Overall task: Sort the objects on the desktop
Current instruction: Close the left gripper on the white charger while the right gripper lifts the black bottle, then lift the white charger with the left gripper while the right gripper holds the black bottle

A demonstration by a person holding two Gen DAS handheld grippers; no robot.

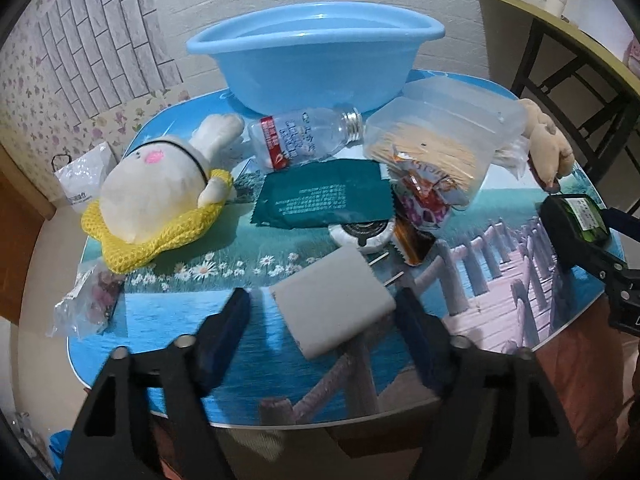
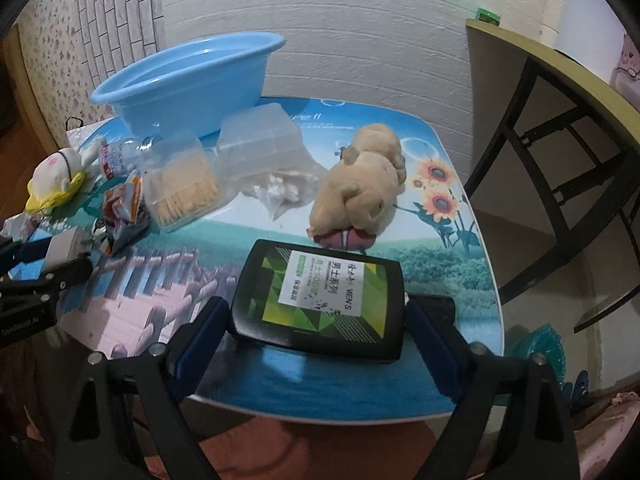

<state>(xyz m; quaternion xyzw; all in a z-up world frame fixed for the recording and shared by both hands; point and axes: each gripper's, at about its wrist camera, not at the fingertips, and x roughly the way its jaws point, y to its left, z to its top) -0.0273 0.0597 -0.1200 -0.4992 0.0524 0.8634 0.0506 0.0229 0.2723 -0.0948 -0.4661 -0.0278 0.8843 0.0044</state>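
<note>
Left gripper (image 1: 324, 320) has its jaws apart around a pale grey rectangular block (image 1: 334, 300) lying on the printed scenery tabletop (image 1: 168, 320); there's a clear gap on its left side, and the right side I can't tell if it touches. Right gripper (image 2: 318, 312) straddles a flat black box with a green and white label (image 2: 320, 300). Its pads sit right at the box's edges, and whether they actually press on it I can't tell.

From the block, at 12 o'clock there's a dark green foil sachet (image 1: 320, 198), then a clear plastic bottle on its side with a red label (image 1: 304, 138). At 1 o'clock a clear plastic tub packed with thin tan sticks (image 1: 430, 152), with an empty-looking clear lidded box (image 1: 460, 98) behind it. Farthest back at 12, a light blue plastic basin (image 1: 316, 54), its inside hidden from view. At 10 o'clock, a white plush toy on yellow mesh (image 1: 160, 196). In the right view a tan plush dog (image 2: 364, 180) lies at 12 o'clock from the black box.
</note>
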